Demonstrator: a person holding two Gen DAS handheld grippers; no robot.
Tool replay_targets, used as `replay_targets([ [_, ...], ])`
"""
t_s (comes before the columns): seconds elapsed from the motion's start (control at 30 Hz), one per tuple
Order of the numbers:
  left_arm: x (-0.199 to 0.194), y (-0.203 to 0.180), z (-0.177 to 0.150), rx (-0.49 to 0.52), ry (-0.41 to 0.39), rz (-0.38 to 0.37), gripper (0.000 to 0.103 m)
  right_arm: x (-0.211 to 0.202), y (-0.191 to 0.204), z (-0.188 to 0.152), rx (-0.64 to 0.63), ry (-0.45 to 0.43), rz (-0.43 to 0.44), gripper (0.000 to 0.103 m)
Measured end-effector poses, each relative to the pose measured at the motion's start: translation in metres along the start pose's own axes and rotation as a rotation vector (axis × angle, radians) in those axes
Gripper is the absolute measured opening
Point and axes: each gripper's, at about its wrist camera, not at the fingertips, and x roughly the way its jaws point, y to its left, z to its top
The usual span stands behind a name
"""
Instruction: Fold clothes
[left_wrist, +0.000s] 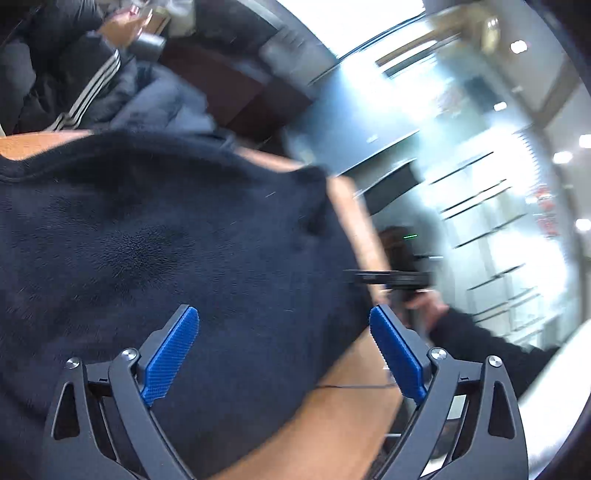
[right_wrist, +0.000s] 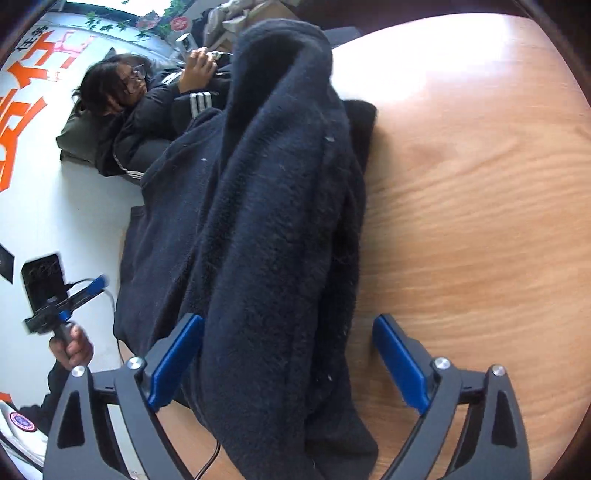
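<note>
- The left gripper (left_wrist: 284, 321) sits nearest in the left wrist view, its blue-padded jaws spread wide with nothing pressed between them; the left pad (left_wrist: 170, 356) hangs over dark cloth and the right pad (left_wrist: 397, 356) over bare wood.
- Under and beyond those jaws the navy fleece garment (left_wrist: 155, 236) lies spread on the wooden bench (left_wrist: 347, 417), covering most of the left and middle of that view, its edge running diagonally down to the lower left.
- To the right of the garment, past the bench edge, a hand (left_wrist: 424, 306) in a dark sleeve grips a black handle; this part of the view is blurred.
- In the right wrist view the right gripper (right_wrist: 288, 325) is closest, jaws wide apart as well; a thick fold of the same garment (right_wrist: 273, 221) runs up between them, just beside the left pad (right_wrist: 177, 358) and clear of the right pad (right_wrist: 400, 362), so it is not clamped.
- At the far left of that view a hand (right_wrist: 72, 347) holds the other gripper over the white floor.
- The garment's left part hangs over the bench edge; bare bench (right_wrist: 480, 221) fills the right side.
- A seated person in a dark striped jacket (right_wrist: 162, 107) is behind, upper left.
</note>
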Motion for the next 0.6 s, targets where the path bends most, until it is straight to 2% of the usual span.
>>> replay_targets([
  [0.07, 0.039, 0.004, 0.011, -0.021, 0.064, 0.088, 0.094, 0.004, 0.002, 0.003, -0.015, 0.014, 0.037, 0.098],
  [0.13, 0.063, 0.018, 0.01, -0.051, 0.093, 0.141, 0.092, 0.012, 0.005, 0.006, -0.016, 0.031, 0.09, 0.097],
  [0.23, 0.067, 0.023, -0.001, -0.025, 0.043, 0.12, 0.094, 0.025, 0.028, 0.004, -0.136, 0.058, 0.024, 0.09],
  [0.27, 0.066, 0.023, -0.004, -0.015, 0.035, 0.121, 0.09, 0.025, 0.027, 0.005, -0.133, 0.065, 0.012, 0.082],
  [0.3, 0.065, 0.024, -0.007, -0.007, 0.027, 0.125, 0.082, 0.026, 0.026, 0.006, -0.126, 0.073, 0.001, 0.065],
  [0.33, 0.062, 0.025, -0.009, -0.014, 0.02, 0.142, 0.077, 0.026, 0.025, 0.006, -0.118, 0.08, -0.01, 0.058],
  [0.37, 0.06, 0.027, -0.009, -0.024, 0.021, 0.178, 0.06, 0.026, 0.026, 0.005, -0.122, 0.082, -0.02, 0.052],
  [0.4, 0.058, 0.031, -0.009, -0.037, 0.025, 0.225, 0.03, 0.026, 0.027, 0.004, -0.127, 0.083, -0.03, 0.048],
  [0.47, 0.053, 0.038, -0.01, -0.06, 0.033, 0.31, 0.0, 0.026, 0.036, 0.0, -0.157, 0.08, -0.072, 0.041],
  [0.53, 0.05, 0.039, -0.015, -0.061, 0.028, 0.286, 0.0, 0.024, 0.046, -0.002, -0.173, 0.063, -0.104, 0.035],
  [0.6, 0.051, 0.033, -0.02, -0.01, 0.016, 0.313, 0.0, 0.015, 0.057, -0.006, -0.182, 0.026, -0.104, 0.029],
])
